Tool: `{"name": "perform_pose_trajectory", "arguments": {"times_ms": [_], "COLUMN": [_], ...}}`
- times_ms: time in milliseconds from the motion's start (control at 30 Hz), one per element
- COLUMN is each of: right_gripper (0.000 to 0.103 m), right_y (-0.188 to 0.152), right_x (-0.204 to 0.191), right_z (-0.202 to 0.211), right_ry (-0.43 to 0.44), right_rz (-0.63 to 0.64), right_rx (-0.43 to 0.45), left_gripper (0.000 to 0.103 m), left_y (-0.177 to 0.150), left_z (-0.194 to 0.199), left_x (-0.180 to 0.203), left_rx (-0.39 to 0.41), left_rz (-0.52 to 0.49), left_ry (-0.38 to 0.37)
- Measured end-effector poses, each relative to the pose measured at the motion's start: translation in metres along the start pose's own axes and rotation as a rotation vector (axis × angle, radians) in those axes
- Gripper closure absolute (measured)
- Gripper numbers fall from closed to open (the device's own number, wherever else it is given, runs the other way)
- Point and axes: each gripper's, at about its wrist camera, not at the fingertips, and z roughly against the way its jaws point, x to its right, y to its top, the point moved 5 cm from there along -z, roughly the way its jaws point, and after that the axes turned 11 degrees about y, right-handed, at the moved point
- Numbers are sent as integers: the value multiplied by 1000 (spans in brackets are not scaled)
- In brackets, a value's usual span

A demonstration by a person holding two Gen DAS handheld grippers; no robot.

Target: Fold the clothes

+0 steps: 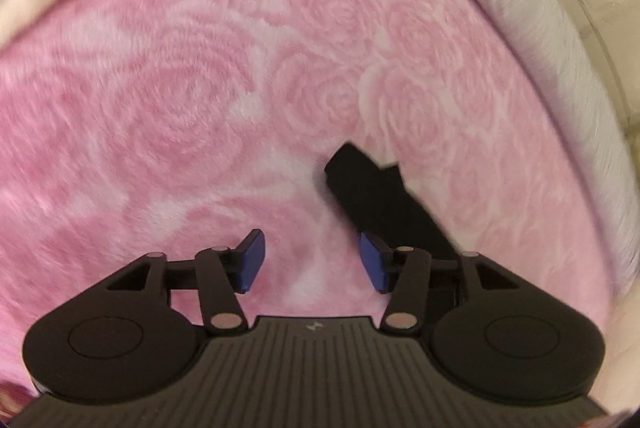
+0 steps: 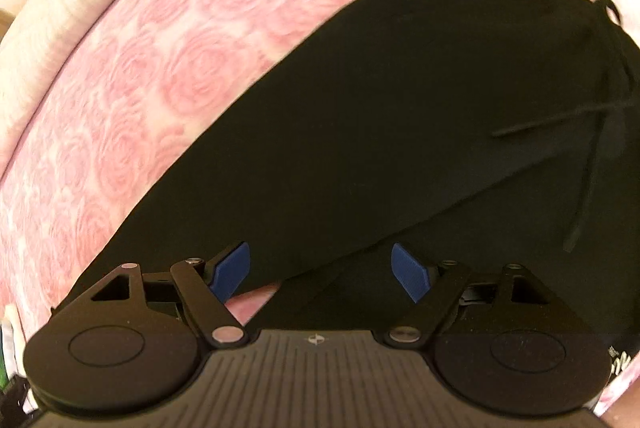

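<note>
The black garment (image 2: 400,100), drawstring trousers or shorts by the look of the cord (image 2: 592,132), lies spread on the pink rose-patterned blanket (image 2: 140,68) that covers the bed. Its long axis runs on a slant across the right wrist view, from low on the left to high on the right, with the drawstring end at the far right.

The right gripper (image 2: 320,272) hangs directly over the cloth, pointing steeply down, its blue fingers (image 2: 412,276) spread apart with nothing pinched between them; a lower hem edge passes just under them.

The left gripper (image 1: 314,264) is over bare blanket, its fingers (image 1: 252,260) likewise parted and empty. From there only a narrow black end of the garment (image 1: 372,196) shows, lying ahead and to the right of the fingers, close by the right-hand one.

So the right hand is plainly nearer the cloth. The left, I judge, has to shift rightward to reach its end.
</note>
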Motion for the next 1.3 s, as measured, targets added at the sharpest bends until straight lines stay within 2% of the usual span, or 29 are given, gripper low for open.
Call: {"name": "perform_pose_trajectory", "arguments": {"times_ms": [67, 133, 167, 267, 333, 367, 400, 433, 533, 633, 700, 733, 767, 800, 833, 900, 933, 967, 1067, 1167, 1300], "right_gripper": [22, 22, 22, 21, 21, 21, 21, 21, 21, 21, 21, 21, 21, 21, 21, 21, 21, 21, 21, 21, 21], "right_y": [4, 7, 8, 10, 11, 11, 12, 12, 17, 24, 28, 30, 33, 36, 39, 44, 47, 49, 56, 61, 75], "right_x": [-4, -4, -4, 3, 10, 13, 16, 19, 27, 35, 40, 43, 47, 51, 55, 60, 62, 65, 78, 95, 121], "right_z": [-2, -3, -3, -3, -2, -1, 0, 1, 7, 15, 18, 19, 19, 20, 20, 24, 27, 30, 35, 38, 44], "right_ry": [8, 6, 4, -10, -20, -25, -28, -32, -33, -32, -33, -34, -36, -38, -37, -22, -13, -7, -10, -8, 1], "right_rz": [13, 25, 30, 24, 11, 5, 2, 0, 0, -6, -8, -10, -13, -17, -20, -19, -12, 0, 18, -6, -25], "right_rx": [-6, -13, -16, -24, -27, -29, -31, -32, -29, -16, -14, -13, -12, -14, -18, -23, -24, -23, -23, -27, -31], "left_gripper": [48, 37, 37, 31, 34, 36, 62, 95, 99, 99, 98, 89, 78, 51, 47, 47, 47, 48, 56, 59, 56], "left_y": [6, 15, 19, 30, 32, 31, 30, 28, 23, 25, 43, 53, 62, 70, 74, 69, 61, 53, 26, 4, -13], "left_z": [-7, -19, -26, -44, -55, -60, -61, -60, -40, 3, 31, 43, 49, 52, 52, 43, 34, 24, -14, -42, -65], "left_x": [1, 2, 3, 11, 16, 19, 23, 26, 38, 63, 96, 115, 134, 152, 167, 181, 177, 170, 130, 107, 114], "left_rx": [1, -11, -25, -93, -142, -156, -161, -163, -126, -97, -35, 2, 30, 52, 70, 81, 55, 24, -98, -170, -212], "left_rz": [102, 205, 249, 316, 321, 317, 300, 266, 154, 88, 55, 33, 8, -24, -64, -157, -164, -159, -50, 18, 122], "left_ry": [-62, -98, -110, -123, -95, -89, -98, -114, -151, -292, -425, -481, -501, -495, -471, -364, -314, -271, -172, -141, -250]}}
